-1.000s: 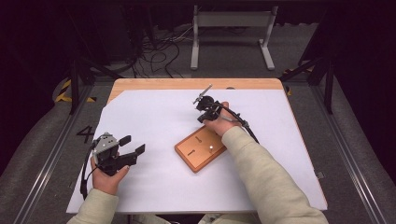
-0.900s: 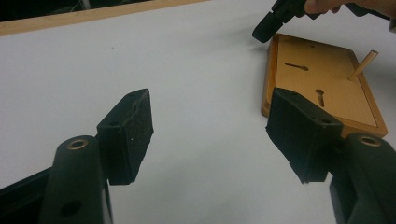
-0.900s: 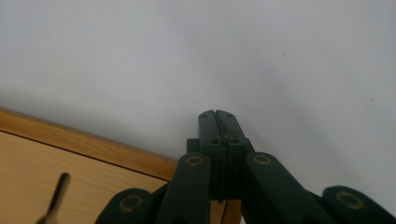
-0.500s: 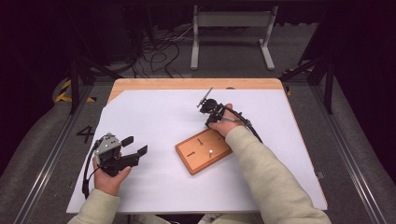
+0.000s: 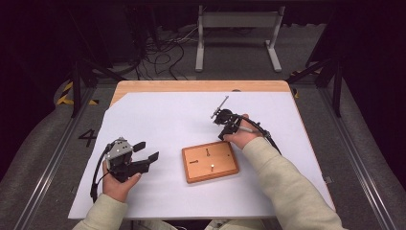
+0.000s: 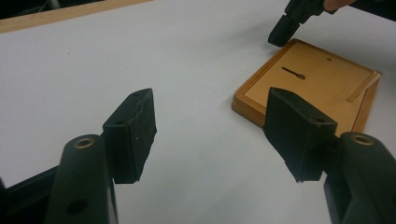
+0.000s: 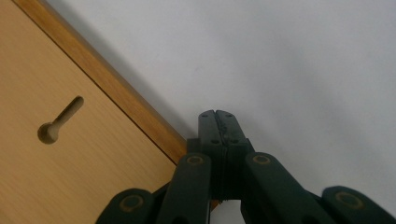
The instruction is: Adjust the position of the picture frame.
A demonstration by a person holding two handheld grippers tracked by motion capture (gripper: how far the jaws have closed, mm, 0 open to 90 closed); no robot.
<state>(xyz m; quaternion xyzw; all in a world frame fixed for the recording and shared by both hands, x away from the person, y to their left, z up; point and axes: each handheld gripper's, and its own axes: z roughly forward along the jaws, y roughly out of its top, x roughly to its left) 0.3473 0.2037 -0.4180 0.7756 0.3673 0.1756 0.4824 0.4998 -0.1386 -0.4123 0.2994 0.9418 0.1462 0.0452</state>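
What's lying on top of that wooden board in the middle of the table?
The wooden board carries two keyhole-shaped slots cut into its face and a small upright peg. The right gripper, shut, points down just past its edge. What lies underneath the board is covered.

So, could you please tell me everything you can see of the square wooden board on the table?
The square wooden board looks like light, varnished wood with a darker raised rim around a paler recessed face. The face bears a keyhole-shaped slot, a second short slot and a small pale dot. It lies flat, turned slightly askew, near the middle of the white table cover. The right gripper, jaws shut, sits at its far edge; whether they touch is unclear.
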